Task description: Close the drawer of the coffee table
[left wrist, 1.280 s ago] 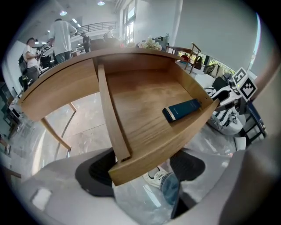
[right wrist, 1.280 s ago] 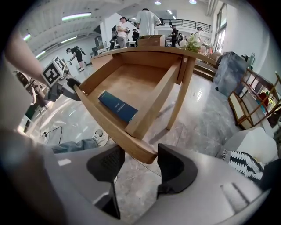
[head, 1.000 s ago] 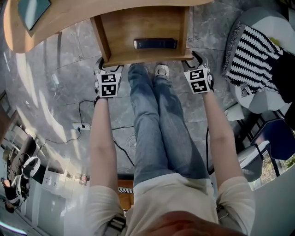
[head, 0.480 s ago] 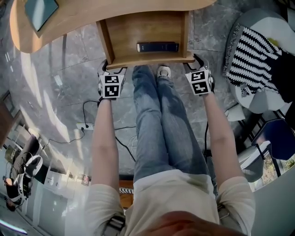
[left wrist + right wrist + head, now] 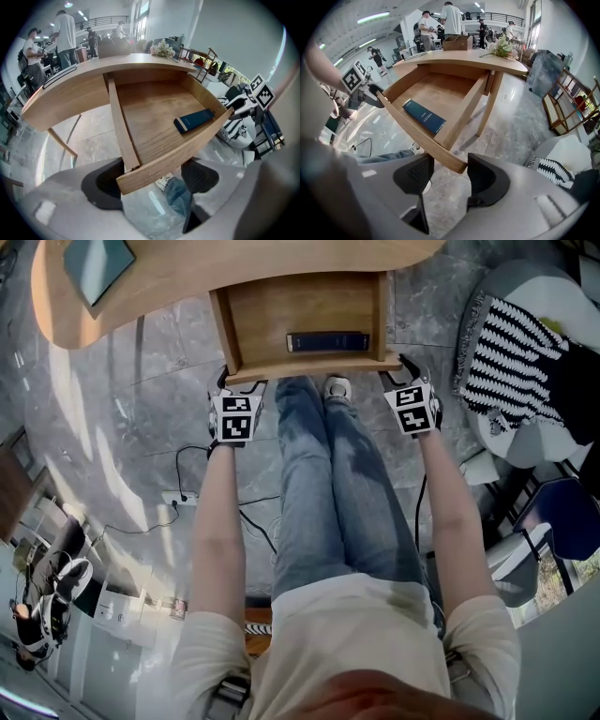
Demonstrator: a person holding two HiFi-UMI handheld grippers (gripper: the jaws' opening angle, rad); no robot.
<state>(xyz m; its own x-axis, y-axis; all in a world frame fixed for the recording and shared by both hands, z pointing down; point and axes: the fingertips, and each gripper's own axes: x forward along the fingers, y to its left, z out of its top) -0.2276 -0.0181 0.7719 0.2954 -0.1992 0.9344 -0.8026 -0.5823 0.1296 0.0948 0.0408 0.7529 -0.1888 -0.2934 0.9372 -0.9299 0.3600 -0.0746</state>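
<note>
The wooden drawer stands pulled out of the light wood coffee table, with a dark blue book lying near its front board. My left gripper is at the drawer's front left corner and my right gripper at its front right corner. In the left gripper view that gripper is open, with the drawer's corner between its jaws, close to the left pad. In the right gripper view that gripper is open too, and the other corner sits between its pads with a gap on each side.
The person's legs and a shoe are just under the drawer front. A black-and-white striped throw lies on a seat at the right. A power strip and cables lie on the floor at the left. A dark tablet rests on the tabletop.
The whole head view has drifted a little right and down. Both grippers stay at the drawer's front corners, and the drawer stands out as far as before.
</note>
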